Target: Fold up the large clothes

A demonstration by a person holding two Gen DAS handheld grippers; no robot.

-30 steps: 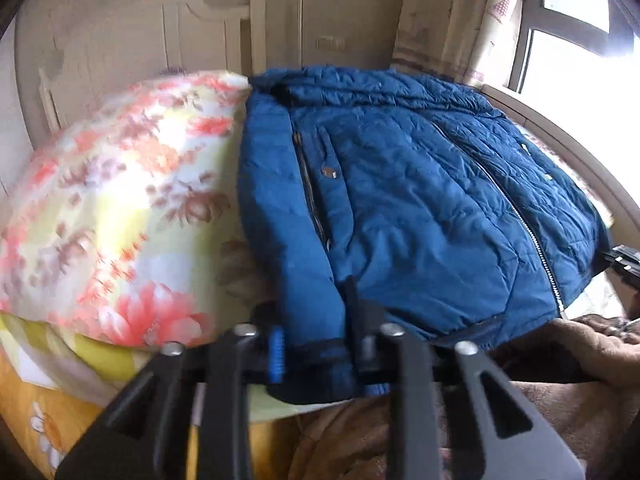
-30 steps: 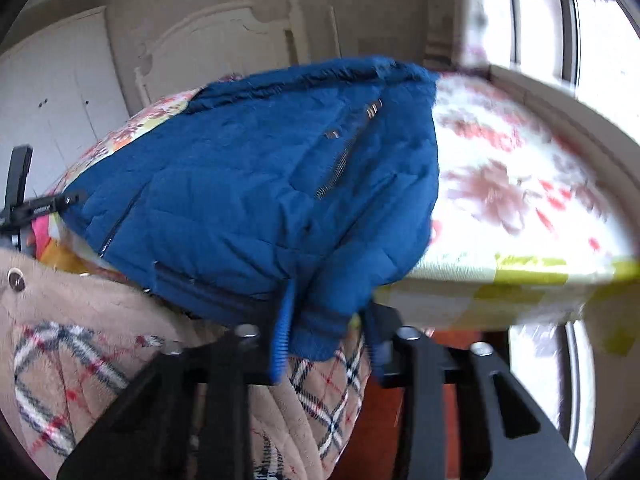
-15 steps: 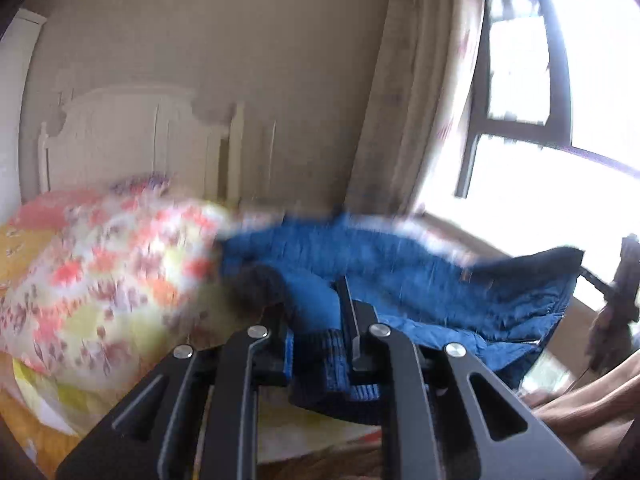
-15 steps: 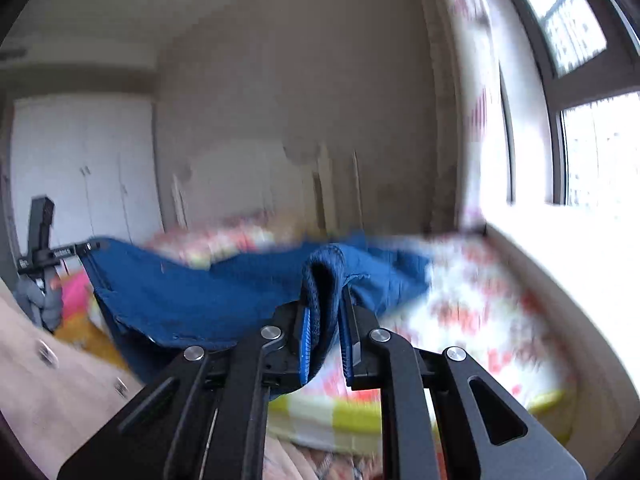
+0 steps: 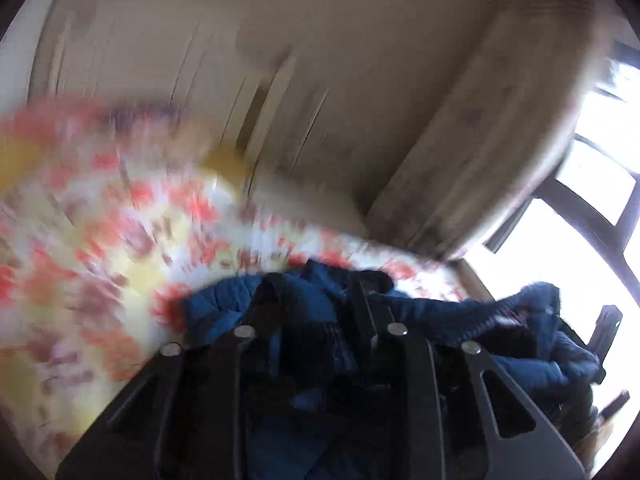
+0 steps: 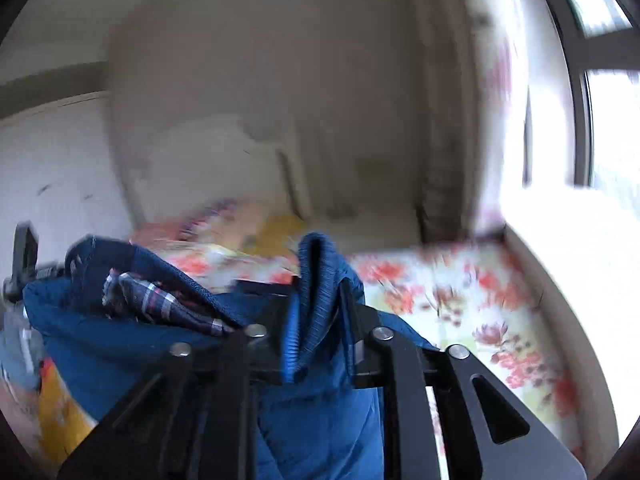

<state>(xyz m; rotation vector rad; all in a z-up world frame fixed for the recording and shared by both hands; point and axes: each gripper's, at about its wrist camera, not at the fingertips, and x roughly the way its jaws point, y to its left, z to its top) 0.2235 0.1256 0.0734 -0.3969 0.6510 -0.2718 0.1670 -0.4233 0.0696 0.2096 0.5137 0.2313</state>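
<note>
I am holding the jacket (image 6: pixel 320 420) cuffs in my left gripper (image 5: pixel 312 320) and right gripper (image 6: pixel 316 320), keeping both level above the bed (image 6: pixel 460 292).

The quilted jacket (image 6: pixel 320 420) is deep blue; the ribbed knit cuff (image 6: pixel 316 280) standing between the black fingers of the right gripper (image 6: pixel 320 320) is a slightly brighter blue with fine vertical ribbing. To that gripper's left, the jacket's lining (image 6: pixel 160 304) shows dark navy plaid crossed by pale grey and thin red lines. Ahead and to its right, the bedsheet (image 6: pixel 460 292) is white with coral-red flowers, brownish-mauve blooms and pale yellow-green patches. Between the black fingers of the left gripper (image 5: pixel 316 320) the cuff reads dark navy, nearly black. Beyond, the headboard (image 6: pixel 224 160) is off-white and the curtain (image 5: pixel 500 140) drab beige-grey, its pattern blurred.
</note>
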